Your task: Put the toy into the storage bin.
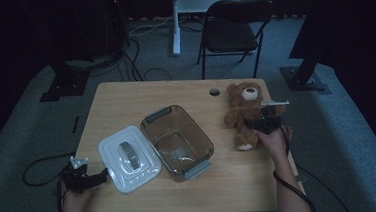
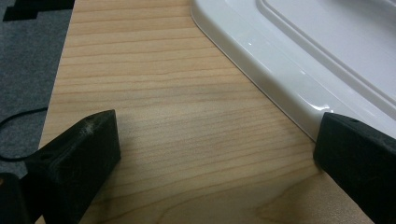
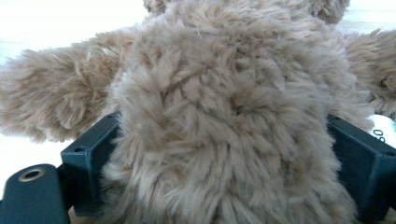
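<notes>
A brown teddy bear lies on its back at the right side of the wooden table. My right gripper reaches over its belly. In the right gripper view the bear's furry body sits between the two black jaws, which stand wide apart against its sides, so my right gripper is open around it. My left gripper rests at the table's front left, open, with bare wood between its jaws. Its right jaw lies close to the edge of a white lid.
The white lid with a grey handle lies flat beside an open, brown see-through container at the table's middle. A cable hole marks the far edge. A folding chair and stand bases lie beyond the table.
</notes>
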The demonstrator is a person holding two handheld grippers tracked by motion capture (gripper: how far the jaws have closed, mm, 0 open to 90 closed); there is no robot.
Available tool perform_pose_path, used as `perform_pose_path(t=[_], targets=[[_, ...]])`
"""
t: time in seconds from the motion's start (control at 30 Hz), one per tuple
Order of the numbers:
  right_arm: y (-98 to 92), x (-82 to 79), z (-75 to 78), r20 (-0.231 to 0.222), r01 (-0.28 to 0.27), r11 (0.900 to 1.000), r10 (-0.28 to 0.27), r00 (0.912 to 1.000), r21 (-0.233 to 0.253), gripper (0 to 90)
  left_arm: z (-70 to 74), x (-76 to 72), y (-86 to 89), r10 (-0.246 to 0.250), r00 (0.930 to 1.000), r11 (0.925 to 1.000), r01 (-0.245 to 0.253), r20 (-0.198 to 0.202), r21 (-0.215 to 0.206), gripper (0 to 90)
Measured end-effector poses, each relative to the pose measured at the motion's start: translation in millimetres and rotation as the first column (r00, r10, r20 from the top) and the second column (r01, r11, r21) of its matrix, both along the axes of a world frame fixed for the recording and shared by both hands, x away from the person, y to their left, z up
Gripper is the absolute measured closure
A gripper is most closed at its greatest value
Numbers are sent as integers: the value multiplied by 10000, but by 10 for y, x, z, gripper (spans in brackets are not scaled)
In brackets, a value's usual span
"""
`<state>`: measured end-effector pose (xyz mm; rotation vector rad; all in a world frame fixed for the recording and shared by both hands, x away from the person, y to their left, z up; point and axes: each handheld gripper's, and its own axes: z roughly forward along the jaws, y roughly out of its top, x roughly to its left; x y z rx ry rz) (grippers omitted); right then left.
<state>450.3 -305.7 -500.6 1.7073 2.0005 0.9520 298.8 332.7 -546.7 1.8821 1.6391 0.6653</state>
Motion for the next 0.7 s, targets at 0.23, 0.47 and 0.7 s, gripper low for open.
perform_pose_path(t=[0.23, 0.47, 0.7], targets=[[59, 44, 6, -351, 5, 9994, -17, 9994, -339, 129, 0, -1, -1, 6, 10000, 10000, -6, 2, -2, 10], [93, -13, 29, 18, 169, 9970, -168, 9999, -754, 362, -1, -3, -3, -13, 10000, 10000, 13, 9, -3, 10], [164, -139, 101, 946, 592, 9928, -494, 9943, -1040, 559, -1, -3, -2, -13, 10000, 10000, 13, 8, -3, 10]])
